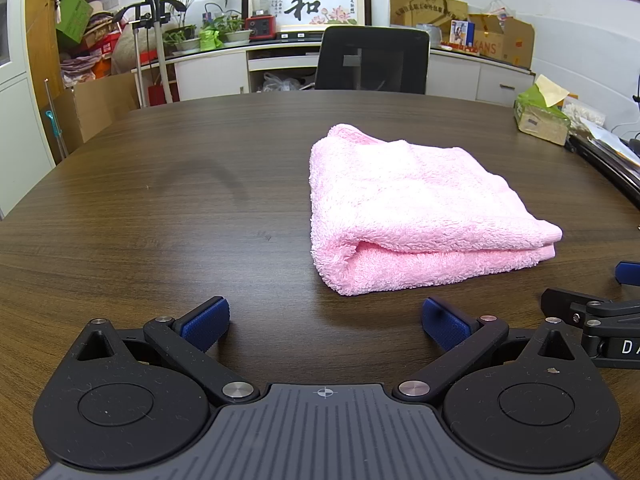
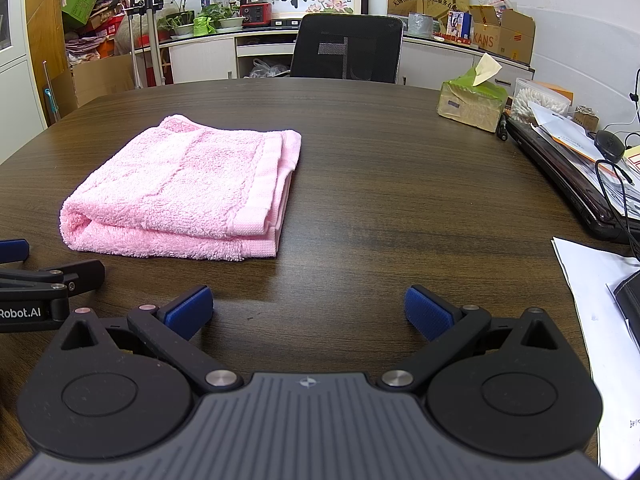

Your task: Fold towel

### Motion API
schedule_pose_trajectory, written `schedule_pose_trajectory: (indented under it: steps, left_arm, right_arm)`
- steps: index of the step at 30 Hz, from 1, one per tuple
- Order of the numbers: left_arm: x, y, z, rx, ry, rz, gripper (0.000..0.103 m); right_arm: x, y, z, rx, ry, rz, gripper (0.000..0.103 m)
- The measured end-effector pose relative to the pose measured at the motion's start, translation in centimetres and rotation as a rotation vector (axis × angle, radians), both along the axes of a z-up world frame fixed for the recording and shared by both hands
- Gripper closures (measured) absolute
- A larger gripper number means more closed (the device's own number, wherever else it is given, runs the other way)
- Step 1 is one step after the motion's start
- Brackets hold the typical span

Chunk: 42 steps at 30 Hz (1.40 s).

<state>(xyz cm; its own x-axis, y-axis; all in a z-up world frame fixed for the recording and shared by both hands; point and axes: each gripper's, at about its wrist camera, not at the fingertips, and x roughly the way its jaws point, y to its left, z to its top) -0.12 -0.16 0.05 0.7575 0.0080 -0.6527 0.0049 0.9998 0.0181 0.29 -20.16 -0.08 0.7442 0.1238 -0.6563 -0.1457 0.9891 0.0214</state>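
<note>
A pink towel [image 1: 420,208] lies folded into a thick rectangle on the dark wooden table [image 1: 160,200]. In the right wrist view the towel [image 2: 188,188] sits ahead and to the left, its hemmed edges stacked on its right side. My left gripper [image 1: 326,322] is open and empty, held back from the towel's near left corner. My right gripper [image 2: 308,312] is open and empty, held back from the towel's near right corner. Each gripper shows at the edge of the other's view.
A black office chair [image 1: 372,60] stands at the table's far side. A green tissue box [image 2: 472,100], a laptop [image 2: 560,176] with papers, a mouse [image 2: 610,146] and cables crowd the right side. White sheets [image 2: 600,320] lie at the near right.
</note>
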Motion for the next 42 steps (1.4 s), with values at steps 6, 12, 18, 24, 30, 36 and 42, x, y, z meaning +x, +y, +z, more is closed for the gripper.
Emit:
schedule_pose_trajectory:
  steps: [6, 12, 18, 24, 30, 36, 42]
  left_arm:
    - [0.0, 0.0, 0.0, 0.000, 0.000, 0.000, 0.000]
    - [0.0, 0.0, 0.0, 0.000, 0.000, 0.000, 0.000]
    - [0.0, 0.0, 0.0, 0.000, 0.000, 0.000, 0.000]
    - [0.0, 0.0, 0.0, 0.000, 0.000, 0.000, 0.000]
    - [0.0, 0.0, 0.0, 0.000, 0.000, 0.000, 0.000]
    - [0.0, 0.0, 0.0, 0.000, 0.000, 0.000, 0.000]
    - [0.0, 0.3, 0.0, 0.001, 0.000, -0.018, 0.000]
  right_arm:
    - [-0.1, 0.0, 0.1, 0.000, 0.000, 0.003, 0.000]
    - [0.1, -0.1, 0.0, 0.000, 0.000, 0.003, 0.000]
    - [0.1, -0.1, 0.0, 0.000, 0.001, 0.003, 0.000]
    - [0.1, -0.1, 0.0, 0.000, 0.001, 0.003, 0.000]
    - [-0.2, -0.4, 0.1, -0.001, 0.000, 0.035, 0.000]
    - [-0.6, -1.4, 0.2, 0.001, -0.002, 0.028, 0.000]
    - [-0.9, -3.3, 0.3, 0.019, -0.013, -0.004, 0.000]
